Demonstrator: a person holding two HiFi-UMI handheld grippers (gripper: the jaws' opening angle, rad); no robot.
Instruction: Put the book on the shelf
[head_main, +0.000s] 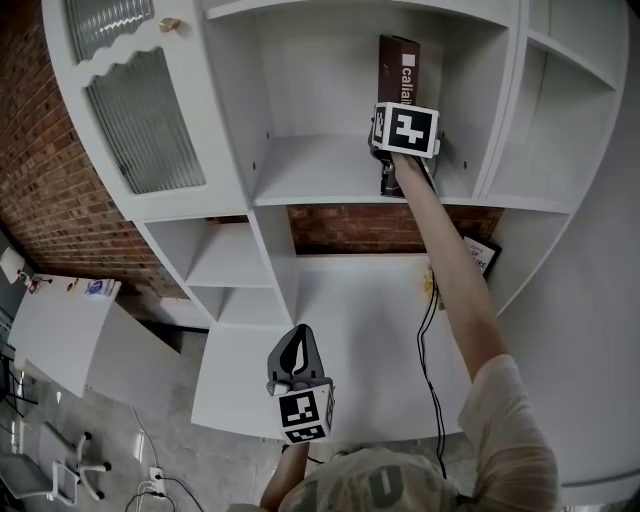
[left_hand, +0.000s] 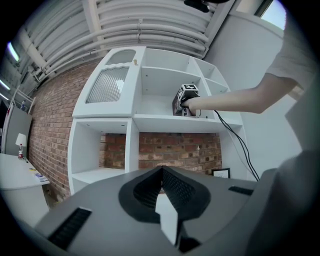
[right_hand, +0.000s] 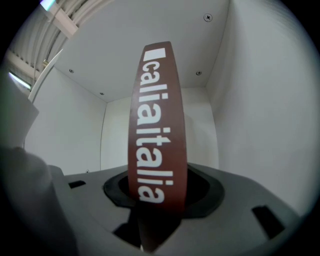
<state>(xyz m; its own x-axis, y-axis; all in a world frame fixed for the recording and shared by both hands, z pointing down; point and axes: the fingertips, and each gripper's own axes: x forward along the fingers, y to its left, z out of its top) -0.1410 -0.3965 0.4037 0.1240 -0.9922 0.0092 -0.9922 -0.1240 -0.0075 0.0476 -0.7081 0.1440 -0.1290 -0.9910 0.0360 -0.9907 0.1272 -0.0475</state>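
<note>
A dark red-brown book (head_main: 398, 62) with white lettering stands upright in the upper middle compartment of the white shelf unit (head_main: 318, 176). My right gripper (head_main: 386, 152) reaches into that compartment at the book's lower half. In the right gripper view the spine (right_hand: 156, 125) runs up between the jaws, with dark gaps on both sides, so my right gripper (right_hand: 157, 202) is open around it. The left gripper view shows the book (left_hand: 176, 106) from afar. My left gripper (head_main: 297, 338) hangs low in front of the counter, shut and empty, its jaws meeting in a V (left_hand: 161, 172).
A white counter (head_main: 350, 330) lies below the shelf, backed by brick wall (head_main: 385, 228). A small framed picture (head_main: 482, 254) leans at its right end, and a black cable (head_main: 430, 350) trails down it. A ribbed-glass cabinet door (head_main: 140, 120) is at upper left, a white desk (head_main: 60, 325) at far left.
</note>
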